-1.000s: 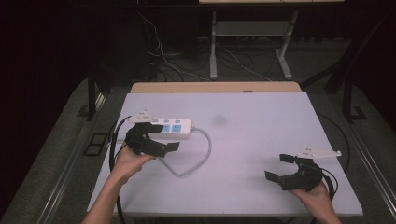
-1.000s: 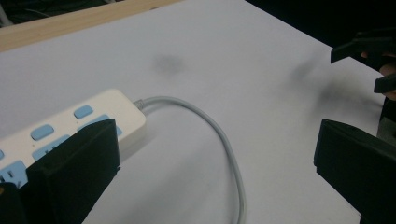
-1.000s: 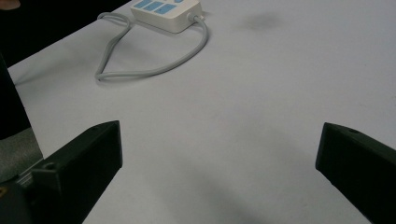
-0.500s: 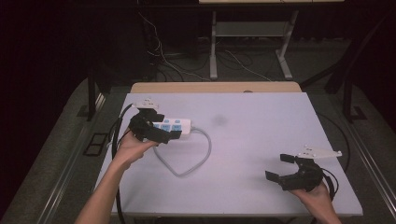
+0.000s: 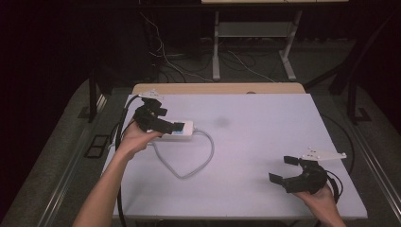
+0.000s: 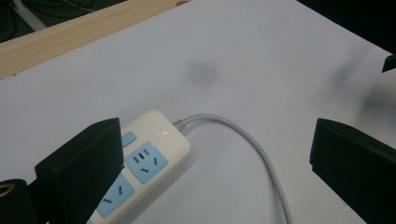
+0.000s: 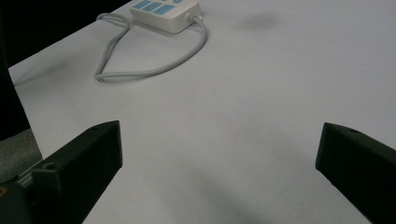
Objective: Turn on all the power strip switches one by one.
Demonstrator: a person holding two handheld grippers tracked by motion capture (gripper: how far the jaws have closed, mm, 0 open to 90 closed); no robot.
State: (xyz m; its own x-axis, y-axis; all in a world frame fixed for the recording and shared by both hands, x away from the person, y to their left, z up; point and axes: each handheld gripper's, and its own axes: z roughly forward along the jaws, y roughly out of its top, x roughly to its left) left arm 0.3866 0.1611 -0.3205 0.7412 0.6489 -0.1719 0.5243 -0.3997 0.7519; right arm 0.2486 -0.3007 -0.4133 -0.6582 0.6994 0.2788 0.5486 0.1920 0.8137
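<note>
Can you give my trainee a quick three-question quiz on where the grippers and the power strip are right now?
1. True or false: the left gripper is shut on the power strip.
2. Where does the grey cable leave the power strip? A) from the end toward the middle of the table; B) from the end nearest the table's left edge; C) from its top face.
3. Fill in: the right gripper sits near the table's ____ corner on the person's side.

Key:
1. False: its fingers are spread wide, one over the strip, not closed on it.
2. A.
3. Right; it is open, far from the strip.
</note>
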